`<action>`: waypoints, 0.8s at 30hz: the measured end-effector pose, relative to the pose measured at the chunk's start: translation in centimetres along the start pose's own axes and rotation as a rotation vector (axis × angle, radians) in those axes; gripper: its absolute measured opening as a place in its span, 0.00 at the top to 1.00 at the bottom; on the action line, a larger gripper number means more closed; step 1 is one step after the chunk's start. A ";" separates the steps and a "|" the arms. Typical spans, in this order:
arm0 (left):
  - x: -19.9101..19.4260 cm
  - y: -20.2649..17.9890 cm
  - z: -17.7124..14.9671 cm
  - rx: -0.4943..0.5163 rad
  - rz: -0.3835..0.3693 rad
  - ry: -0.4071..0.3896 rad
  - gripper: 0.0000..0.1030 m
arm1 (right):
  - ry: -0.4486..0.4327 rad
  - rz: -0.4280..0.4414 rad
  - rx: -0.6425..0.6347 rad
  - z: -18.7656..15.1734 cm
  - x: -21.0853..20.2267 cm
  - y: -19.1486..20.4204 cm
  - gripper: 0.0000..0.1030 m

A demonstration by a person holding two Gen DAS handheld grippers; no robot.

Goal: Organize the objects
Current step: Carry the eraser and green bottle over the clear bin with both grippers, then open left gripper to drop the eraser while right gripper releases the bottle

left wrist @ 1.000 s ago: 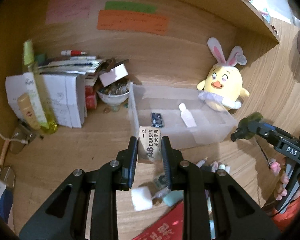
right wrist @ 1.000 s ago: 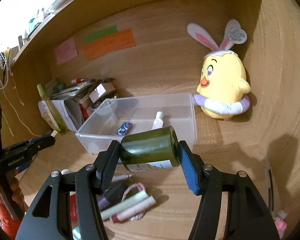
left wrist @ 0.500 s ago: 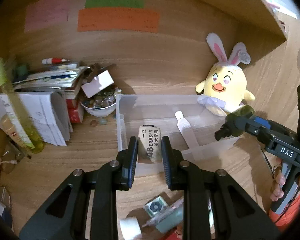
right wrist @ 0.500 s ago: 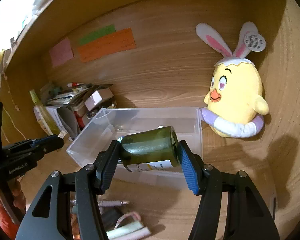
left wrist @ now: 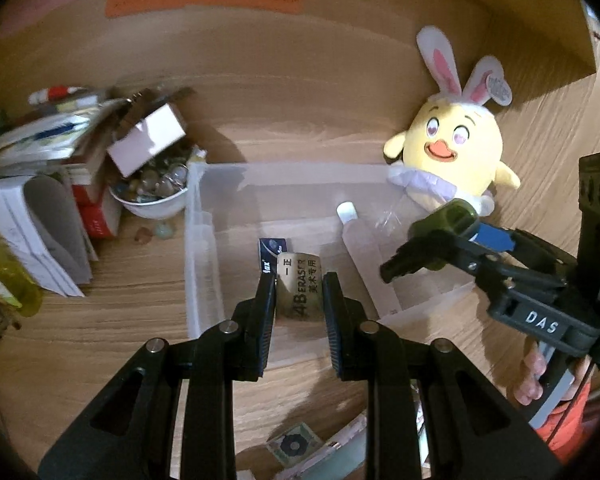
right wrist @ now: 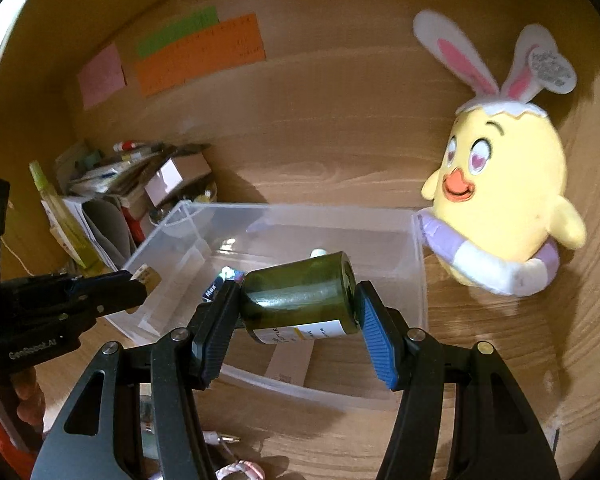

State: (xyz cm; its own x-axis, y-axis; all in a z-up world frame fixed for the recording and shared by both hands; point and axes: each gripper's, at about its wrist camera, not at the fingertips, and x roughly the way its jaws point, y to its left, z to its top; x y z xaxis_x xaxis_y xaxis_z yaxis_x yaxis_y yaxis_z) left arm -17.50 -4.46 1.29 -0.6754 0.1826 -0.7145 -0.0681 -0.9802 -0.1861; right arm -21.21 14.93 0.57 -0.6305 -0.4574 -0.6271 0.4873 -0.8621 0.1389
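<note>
Left wrist view: my left gripper (left wrist: 299, 294), fingers closed on eraser (left wrist: 300, 288), label side up, held over clear bin (left wrist: 198, 248), presumably for drop inside. Bin contents: small blue packet (left wrist: 271, 249), white-capped tube (left wrist: 354, 236). Right wrist view: my right gripper (right wrist: 296, 312), fingers clamped on dark green bottle (right wrist: 300, 296), gripped end to end, lying sideways above bin near wall; likely next for deposit. Plush chick (right wrist: 500, 200) just beside bin's right end. Loose items remain on worktop (left wrist: 120, 320) below grippers.
</note>
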 end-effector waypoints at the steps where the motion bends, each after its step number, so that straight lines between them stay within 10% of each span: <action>1: 0.3 0.0 0.1 0.004 0.003 0.007 0.77 | 0.009 -0.001 -0.001 -0.1 0.4 0.0 0.46; 24: 4.2 -0.8 1.1 0.042 0.017 0.106 0.77 | 0.095 -0.054 -0.066 -0.6 3.7 0.6 0.46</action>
State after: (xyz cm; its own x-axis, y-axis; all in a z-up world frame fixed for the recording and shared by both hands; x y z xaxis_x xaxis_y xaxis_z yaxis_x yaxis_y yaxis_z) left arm -21.03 -2.96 -0.81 -0.5955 0.1710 -0.7850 -0.0894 -0.9851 -0.1468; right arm -22.92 12.86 -2.09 -0.5981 -0.3851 -0.7028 0.4946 -0.8674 0.0545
